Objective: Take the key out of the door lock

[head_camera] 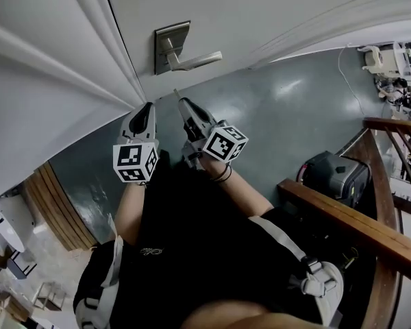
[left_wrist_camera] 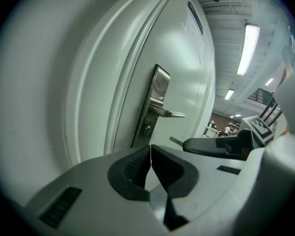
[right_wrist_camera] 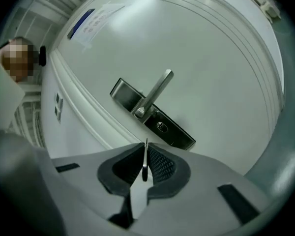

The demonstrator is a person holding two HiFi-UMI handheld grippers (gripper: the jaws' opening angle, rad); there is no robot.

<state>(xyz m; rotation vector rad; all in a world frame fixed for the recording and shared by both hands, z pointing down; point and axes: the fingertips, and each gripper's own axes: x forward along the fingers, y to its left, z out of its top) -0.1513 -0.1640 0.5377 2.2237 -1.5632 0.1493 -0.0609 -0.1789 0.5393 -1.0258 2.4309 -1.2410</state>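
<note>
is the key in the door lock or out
Out: thin metal key pinched in the right gripper, clear of the empty keyhole in the silver lock plate.

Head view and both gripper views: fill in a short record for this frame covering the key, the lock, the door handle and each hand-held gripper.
key: out of the lock, clamped edge-on, tip pointing at the door
keyhole: empty, in the lower part of the lock plate
lever handle: untouched
right hand-held gripper: jaws closed on the key, held just short of the door
left hand-held gripper: jaws together, nothing between them, beside the right one
task status: key appears already withdrawn
</note>
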